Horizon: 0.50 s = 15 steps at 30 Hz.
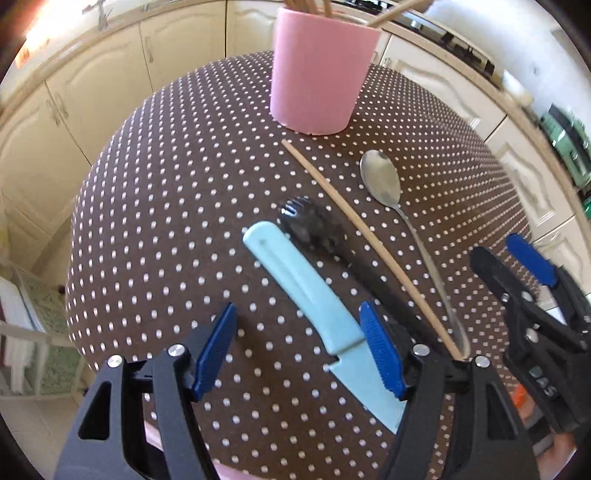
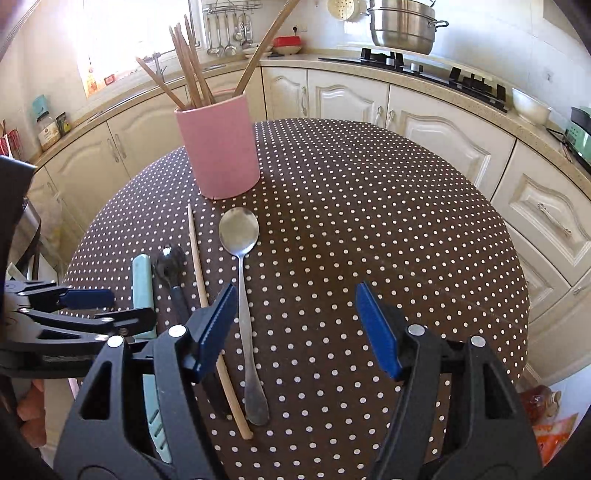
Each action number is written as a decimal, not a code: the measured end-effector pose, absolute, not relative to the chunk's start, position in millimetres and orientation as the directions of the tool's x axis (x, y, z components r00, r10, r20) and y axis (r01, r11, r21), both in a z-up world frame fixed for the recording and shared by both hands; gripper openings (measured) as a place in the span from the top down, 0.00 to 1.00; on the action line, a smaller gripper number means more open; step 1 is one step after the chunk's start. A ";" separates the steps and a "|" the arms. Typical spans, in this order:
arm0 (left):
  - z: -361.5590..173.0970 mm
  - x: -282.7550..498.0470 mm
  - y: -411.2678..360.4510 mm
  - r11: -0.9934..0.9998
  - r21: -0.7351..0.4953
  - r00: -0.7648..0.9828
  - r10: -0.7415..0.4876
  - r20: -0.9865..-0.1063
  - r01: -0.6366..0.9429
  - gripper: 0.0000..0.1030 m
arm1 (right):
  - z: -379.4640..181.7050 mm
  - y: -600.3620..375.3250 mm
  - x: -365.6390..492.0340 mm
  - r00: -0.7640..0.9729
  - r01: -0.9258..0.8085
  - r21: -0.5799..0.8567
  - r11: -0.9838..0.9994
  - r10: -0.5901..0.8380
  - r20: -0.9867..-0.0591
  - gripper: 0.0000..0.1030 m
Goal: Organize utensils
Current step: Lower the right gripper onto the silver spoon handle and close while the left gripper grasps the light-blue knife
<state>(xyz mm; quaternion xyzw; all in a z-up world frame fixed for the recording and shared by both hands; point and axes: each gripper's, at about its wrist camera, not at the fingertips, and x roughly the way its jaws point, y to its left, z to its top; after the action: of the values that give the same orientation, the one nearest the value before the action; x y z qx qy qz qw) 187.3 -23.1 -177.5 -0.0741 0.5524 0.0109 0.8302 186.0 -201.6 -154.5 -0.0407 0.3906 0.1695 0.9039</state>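
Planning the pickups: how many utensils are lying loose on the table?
4, side by side before the pink cup: light-blue knife, black utensil, chopstick, metal spoon.

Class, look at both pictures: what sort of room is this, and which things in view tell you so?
A home kitchen, most likely: a gas hob set in the counter, a steel pot above it, and cream cabinet doors around the dotted table.

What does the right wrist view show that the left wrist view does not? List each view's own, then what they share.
Only the right wrist view: the steel pot above the hob, hanging ladles, the chopsticks' full length in the cup.
Only the left wrist view: the knife's bare blade past its sheath.
Both: pink cup, steel spoon, loose chopstick, black spoon, light blue knife, open left gripper, open right gripper.
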 end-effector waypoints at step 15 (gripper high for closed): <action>-179.7 217.1 4.0 0.997 -0.055 0.429 -0.030 -0.903 -0.045 0.77 | -166.7 -170.2 214.0 0.517 -0.424 0.059 0.904 0.294 -0.804 0.35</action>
<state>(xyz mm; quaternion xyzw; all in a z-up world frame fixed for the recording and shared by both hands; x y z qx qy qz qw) 217.1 4.0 -179.7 -0.0352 0.5344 0.0043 0.8445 214.0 -170.2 -166.7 -0.0724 0.4459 0.2068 0.8678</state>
